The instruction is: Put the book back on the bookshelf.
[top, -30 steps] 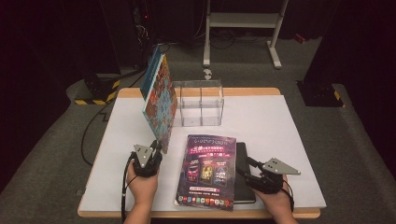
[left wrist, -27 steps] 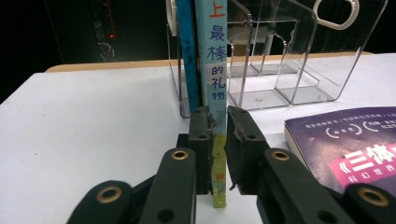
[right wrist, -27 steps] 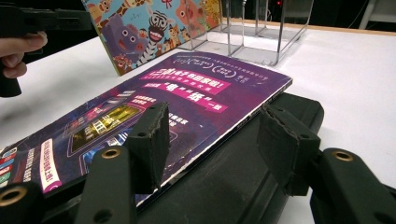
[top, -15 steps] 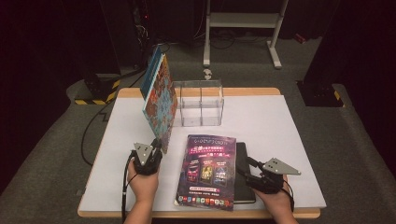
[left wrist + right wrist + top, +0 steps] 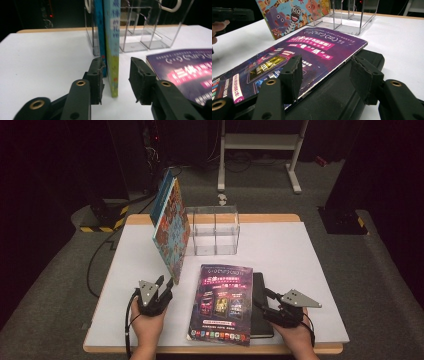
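Two thin picture books stand upright and lean against a clear plastic rack. My left gripper is at their near lower corner. In the left gripper view its jaws have just been opening, and the green-spined book and the blue book stand between them. The right pad is clear of the spine, so the left gripper is open. A purple book lies flat, partly on a black notebook. My right gripper is open, level with the purple book's right edge above the notebook.
The white table top has bare room to the right and behind the rack. The rack has empty upright slots. A white metal stand and cables are on the dark floor beyond the table.
The left gripper's jaws stand slightly wider at the corner of the upright books. The books, the rack and the right hand have kept their places.
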